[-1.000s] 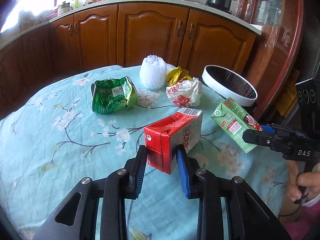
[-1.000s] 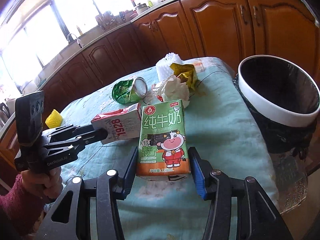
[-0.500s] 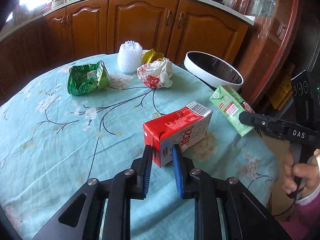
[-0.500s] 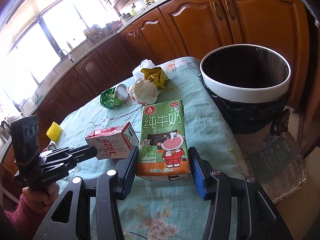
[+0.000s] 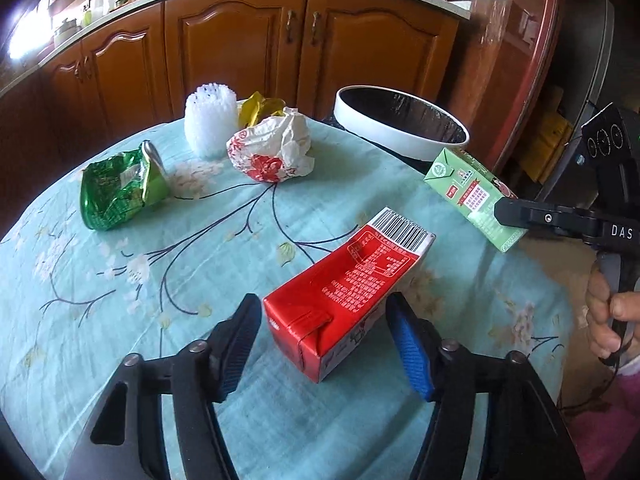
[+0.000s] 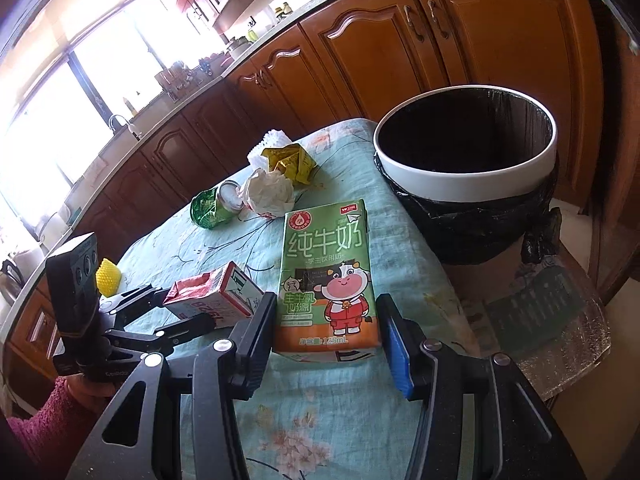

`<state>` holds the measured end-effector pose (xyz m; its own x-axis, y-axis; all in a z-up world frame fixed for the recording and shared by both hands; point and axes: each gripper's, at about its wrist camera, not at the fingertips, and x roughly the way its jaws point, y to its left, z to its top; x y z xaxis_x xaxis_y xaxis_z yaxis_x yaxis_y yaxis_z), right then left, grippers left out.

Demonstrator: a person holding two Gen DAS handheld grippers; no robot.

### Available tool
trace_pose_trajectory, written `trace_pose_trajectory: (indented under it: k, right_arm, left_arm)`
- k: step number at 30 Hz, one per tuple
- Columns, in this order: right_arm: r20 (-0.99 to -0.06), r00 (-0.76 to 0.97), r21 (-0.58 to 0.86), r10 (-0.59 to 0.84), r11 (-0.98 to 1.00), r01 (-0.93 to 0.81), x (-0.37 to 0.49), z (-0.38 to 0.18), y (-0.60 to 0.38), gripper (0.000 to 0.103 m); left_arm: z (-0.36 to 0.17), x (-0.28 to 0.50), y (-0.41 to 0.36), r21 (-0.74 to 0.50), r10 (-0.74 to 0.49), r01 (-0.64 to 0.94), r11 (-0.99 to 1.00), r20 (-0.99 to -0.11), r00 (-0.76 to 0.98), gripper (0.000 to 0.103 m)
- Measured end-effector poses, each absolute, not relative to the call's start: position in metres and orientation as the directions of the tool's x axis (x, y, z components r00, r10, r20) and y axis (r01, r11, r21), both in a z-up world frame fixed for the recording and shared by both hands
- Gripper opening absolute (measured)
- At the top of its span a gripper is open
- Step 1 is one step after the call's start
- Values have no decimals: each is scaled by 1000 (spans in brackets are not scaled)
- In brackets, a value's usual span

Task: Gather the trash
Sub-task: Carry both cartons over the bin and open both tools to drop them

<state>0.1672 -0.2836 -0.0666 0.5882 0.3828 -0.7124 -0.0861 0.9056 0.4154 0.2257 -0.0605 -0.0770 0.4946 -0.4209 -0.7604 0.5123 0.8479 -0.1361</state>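
Left claw [image 5: 326, 344] opening, pads clear of red carton [image 5: 348, 288] between them. Right claw [image 6: 326, 340] gripping green carton [image 6: 326, 276]. Ahead: crushed can [image 5: 120, 192], crumpled wrapper [image 5: 272, 152], bin [image 6: 468, 168] beyond table edge.

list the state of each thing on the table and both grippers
red carton: lying on the tablecloth, between the left gripper's pads, untouched
left gripper: jaws opening
green milk carton: clamped in the right gripper, off the table
trash bin: open, black liner, nothing visible inside
green can: crushed, on its side
white wrapper: crumpled
yellow wrapper: crumpled
white foam net: upright
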Motion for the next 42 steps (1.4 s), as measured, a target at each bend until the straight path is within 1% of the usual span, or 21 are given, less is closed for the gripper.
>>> trace_pose_trajectory:
  k: [1,2,5,15,22,33,42]
  right_arm:
    - [-713,590,413,379,907,-84,167,-67,-285,51]
    - [-714,591,410,376,908,-82,167,-66,-285,51]
    - [-713,597,404,367,912,-77,167,-65,-290,51]
    - [-694,630,410,348,910,-52,169,-60,-314,51]
    - [-686,649,405,329,914,-35,176,-54,-334,51]
    - [-681,682,373,267,928,10,198,-43,-367,51]
    - [-687,688,348,233,937,30,228,-39,-388,51]
  left_arm:
    - [-78,227,-62,-146,-433,522,840,-761,484,41]
    - [-78,227,-65,-146,-440,531,835,-756,484,35]
    - [-73,221,-70,-108,-432,540,835,-737,519,31]
    - [-55,207,-86,-168,-414,433,885,-708,573,30]
    - [-39,216,-116,-194,-430,424,885,-692,580,30]
    - [-33,250,-163,-198,-428,414,889,-681,595,29]
    - [-36,283,-188,-206,-426,403,892,-682,595,29]
